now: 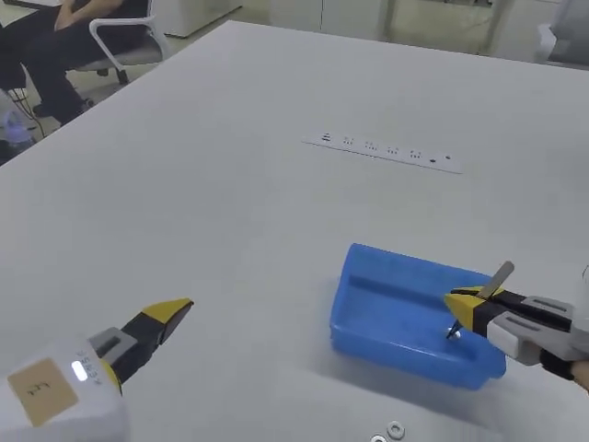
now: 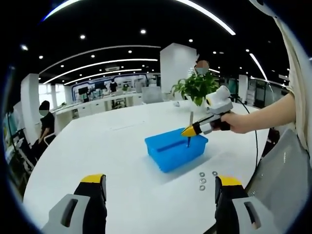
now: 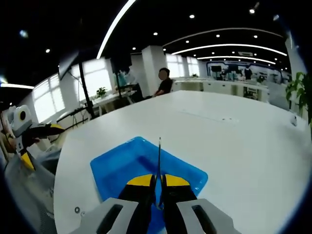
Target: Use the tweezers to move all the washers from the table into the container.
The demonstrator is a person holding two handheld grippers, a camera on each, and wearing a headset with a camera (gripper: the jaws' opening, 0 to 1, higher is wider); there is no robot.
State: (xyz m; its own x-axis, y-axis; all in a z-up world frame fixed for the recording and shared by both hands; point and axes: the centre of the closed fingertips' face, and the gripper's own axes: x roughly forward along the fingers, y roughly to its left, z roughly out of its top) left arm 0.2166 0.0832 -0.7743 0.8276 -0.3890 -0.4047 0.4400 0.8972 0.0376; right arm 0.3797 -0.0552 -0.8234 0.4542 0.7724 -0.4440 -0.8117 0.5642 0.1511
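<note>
Here the right claw [image 1: 459,300] is pressed together on the tweezers [image 1: 501,274], pinching them crosswise between its yellow tips, so that the flat upper end sticks up past the claw and the points hang down below it. In the right gripper view the tweezers [image 3: 159,155] run straight ahead from between the closed tips of the right claw [image 3: 157,182], with the blue container [image 3: 116,162] directly under and ahead of it. The points reach down inside the container [image 1: 403,261], close to its floor near the wall nearest the claw; whether they hold a washer is too small to tell. A hand [image 2: 237,122] carries the right claw [image 2: 188,130] in from the right of the left gripper view, above the container [image 2: 171,157]. The left claw [image 2: 159,181] is spread wide with nothing between its jaws, and the container lies ahead of it, well apart, on the white worktop [image 2: 117,146]. From the head view the left claw [image 1: 178,309] hovers low over the worktop [image 1: 230,184], its tips pointing toward the container. Several washers [image 2: 202,181] lie in a small cluster on the worktop just beside the container, on the side nearer the left claw; two washers [image 1: 395,429] show below and behind the right claw. A socket strip [image 1: 382,150] is set in the worktop far beyond both claws.
</note>
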